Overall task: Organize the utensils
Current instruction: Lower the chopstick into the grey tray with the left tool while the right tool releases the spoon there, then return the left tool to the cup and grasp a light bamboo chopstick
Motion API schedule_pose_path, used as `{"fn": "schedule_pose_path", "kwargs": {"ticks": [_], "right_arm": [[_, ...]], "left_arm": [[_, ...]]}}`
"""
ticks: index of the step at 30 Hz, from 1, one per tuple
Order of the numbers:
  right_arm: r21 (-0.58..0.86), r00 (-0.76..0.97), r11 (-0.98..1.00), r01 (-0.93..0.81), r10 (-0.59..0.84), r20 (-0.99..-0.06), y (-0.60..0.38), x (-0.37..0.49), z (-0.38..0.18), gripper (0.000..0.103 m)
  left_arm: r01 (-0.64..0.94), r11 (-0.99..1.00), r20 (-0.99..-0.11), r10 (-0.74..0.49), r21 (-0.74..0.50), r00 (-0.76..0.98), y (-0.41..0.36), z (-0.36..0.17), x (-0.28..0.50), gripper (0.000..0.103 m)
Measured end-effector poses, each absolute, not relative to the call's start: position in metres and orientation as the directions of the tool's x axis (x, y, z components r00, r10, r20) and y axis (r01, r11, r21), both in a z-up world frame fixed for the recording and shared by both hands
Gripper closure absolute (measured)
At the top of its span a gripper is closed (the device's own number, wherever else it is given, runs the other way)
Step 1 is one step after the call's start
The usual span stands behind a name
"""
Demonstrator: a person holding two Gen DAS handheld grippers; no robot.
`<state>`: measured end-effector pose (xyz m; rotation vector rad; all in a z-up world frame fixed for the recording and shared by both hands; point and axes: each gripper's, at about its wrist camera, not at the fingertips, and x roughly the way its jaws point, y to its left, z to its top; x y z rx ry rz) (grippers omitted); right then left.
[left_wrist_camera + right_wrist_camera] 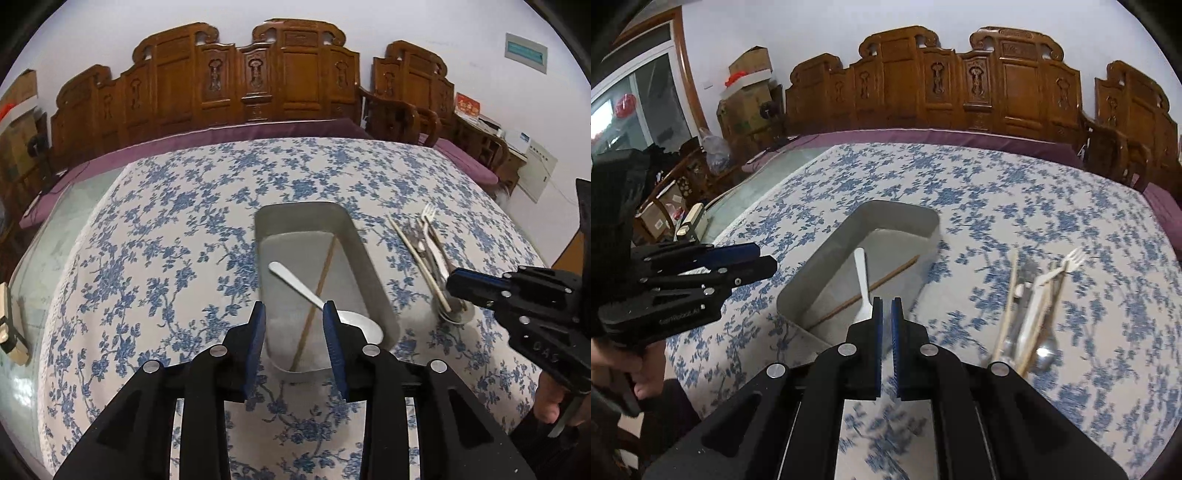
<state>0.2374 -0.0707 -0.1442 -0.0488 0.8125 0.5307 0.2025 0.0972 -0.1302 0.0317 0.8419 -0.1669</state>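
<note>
1. Table [166, 221] – tray [373, 273] mid-cloth holds a spoon [295, 282] and chopstick [317, 288].
2. Loose pile [1030, 314] lies right of the tray.
3. Left gripper [294, 325] part-open, empty; right gripper [887, 321] nearly closed, empty.
4. Risk – tangled pile: one pinch may drag neighbours.

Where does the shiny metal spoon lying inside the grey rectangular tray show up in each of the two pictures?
Left wrist view: the shiny metal spoon lies low in the middle, slanting across the grey rectangular tray, bowl nearest the camera, crossing a thin wooden chopstick.
Right wrist view: its handle sits centre frame, pointing away; the bowl is hidden behind the near tongs.
Shared landmark: the pile of loose cutlery right of the tray.
</note>
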Motion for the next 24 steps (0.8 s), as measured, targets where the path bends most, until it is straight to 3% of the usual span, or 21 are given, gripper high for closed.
{"fn": "schedule_pose_path", "kwargs": {"ticks": [4, 5, 7, 10, 14, 24], "right_arm": [[0.132, 0.576, 0.875, -0.466, 0.414, -0.705, -0.091, 0.227, -0.141, 0.096], [0.126, 0.580, 0.878, -0.461, 0.406, -0.706, -0.099, 0.225, -0.141, 0.091], [0.116, 0.587, 0.885, -0.451, 0.392, -0.709, -0.110, 0.223, -0.142, 0.084], [0.089, 0.596, 0.899, -0.429, 0.356, -0.720, -0.129, 0.221, -0.147, 0.083], [0.055, 0.605, 0.914, -0.402, 0.311, -0.733, -0.155, 0.220, -0.155, 0.078], [0.073, 0.584, 0.930, -0.360, 0.286, -0.760, -0.194, 0.230, -0.183, 0.074]], "left_arm": [[0.177, 0.983, -0.741, -0.148, -0.040, 0.655, 0.087, -0.128, 0.198, 0.067], [0.181, 0.983, -0.741, -0.148, -0.037, 0.655, 0.084, -0.128, 0.197, 0.065], [0.189, 0.981, -0.738, -0.155, -0.038, 0.656, 0.080, -0.127, 0.195, 0.053], [0.202, 0.979, -0.737, -0.163, -0.036, 0.656, 0.072, -0.127, 0.192, 0.052], [0.220, 0.975, -0.731, -0.169, -0.025, 0.661, 0.060, -0.126, 0.186, 0.036], [0.261, 0.965, -0.739, -0.199, -0.032, 0.644, 0.021, -0.131, 0.181, 0.035]]}}
